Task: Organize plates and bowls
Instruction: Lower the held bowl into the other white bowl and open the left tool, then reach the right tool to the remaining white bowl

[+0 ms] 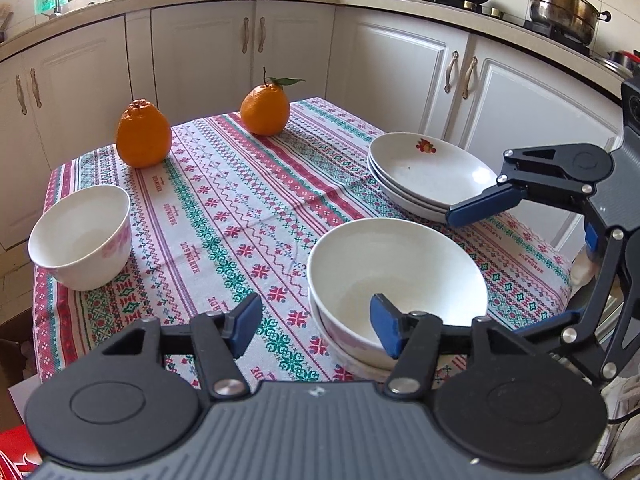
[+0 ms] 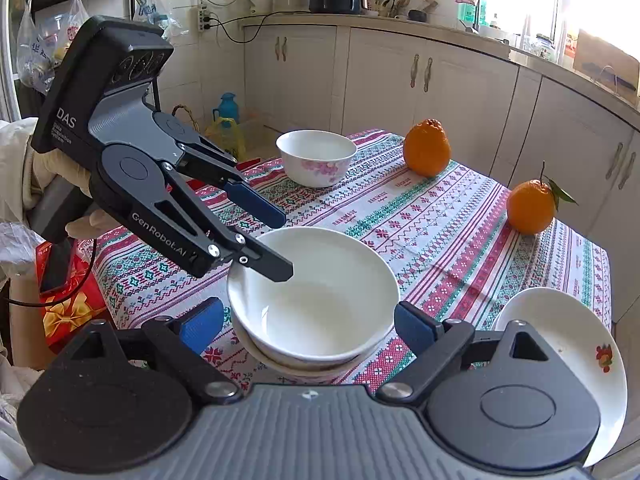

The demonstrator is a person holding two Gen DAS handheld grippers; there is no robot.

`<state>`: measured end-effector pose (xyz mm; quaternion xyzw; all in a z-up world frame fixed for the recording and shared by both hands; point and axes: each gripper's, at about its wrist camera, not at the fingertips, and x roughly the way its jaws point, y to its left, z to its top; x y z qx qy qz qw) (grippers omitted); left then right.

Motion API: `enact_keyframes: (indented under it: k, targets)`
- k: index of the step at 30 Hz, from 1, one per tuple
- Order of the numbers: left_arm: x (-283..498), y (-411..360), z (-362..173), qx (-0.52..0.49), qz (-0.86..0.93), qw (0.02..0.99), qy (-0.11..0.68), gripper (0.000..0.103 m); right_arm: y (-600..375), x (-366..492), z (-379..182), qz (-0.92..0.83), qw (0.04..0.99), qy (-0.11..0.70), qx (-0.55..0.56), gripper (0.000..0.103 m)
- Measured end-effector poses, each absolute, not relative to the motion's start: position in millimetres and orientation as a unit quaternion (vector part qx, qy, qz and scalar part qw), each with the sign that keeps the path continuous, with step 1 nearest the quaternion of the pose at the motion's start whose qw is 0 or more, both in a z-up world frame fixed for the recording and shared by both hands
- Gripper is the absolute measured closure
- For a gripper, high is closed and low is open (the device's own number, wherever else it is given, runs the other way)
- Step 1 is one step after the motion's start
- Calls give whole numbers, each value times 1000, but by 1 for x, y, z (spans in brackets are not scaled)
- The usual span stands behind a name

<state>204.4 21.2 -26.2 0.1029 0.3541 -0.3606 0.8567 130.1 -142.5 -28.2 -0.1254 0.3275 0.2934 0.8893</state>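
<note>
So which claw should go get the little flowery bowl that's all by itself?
Probably the left claw. It is open and empty, and the lone bowl sits on its side of the table. The right claw has the bowl stack in its way.

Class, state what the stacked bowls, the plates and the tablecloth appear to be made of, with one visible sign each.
Stacked bowls: likely glazed ceramic, white with a smooth sheen.
Plates: probably the same glazed ceramic, glossy, with a printed fruit motif.
Tablecloth: woven fabric, matte; it wrinkles and drapes over the edge.

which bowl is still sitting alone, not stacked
The pink-flowered bowl at the table's far edge from the tools. It stands alone, while the plain white bowl sits nested on others.
</note>
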Motion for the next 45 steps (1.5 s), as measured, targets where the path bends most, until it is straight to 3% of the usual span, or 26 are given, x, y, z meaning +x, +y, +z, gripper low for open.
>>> enact_keyframes:
  k: [3, 5, 7, 23, 45]
  targets:
    - [202, 29, -23, 93, -359, 866, 337, 28, -141, 131, -22, 291, 892, 320, -131, 0]
    - [199, 37, -20, 85, -352, 876, 318, 11, -140, 133, -17, 293, 893, 316, -132, 0]
    - [198, 45, -17, 82, -340, 887, 302, 5, -138, 138, -13, 293, 892, 316, -138, 0]
    - [247, 109, -30, 87, -230, 929, 276, 4, -93, 234, 19, 291, 880, 337, -163, 0]
    - [293, 129, -52, 48, -182, 933, 307, 4, -23, 346, -9, 334, 841, 380, -192, 0]
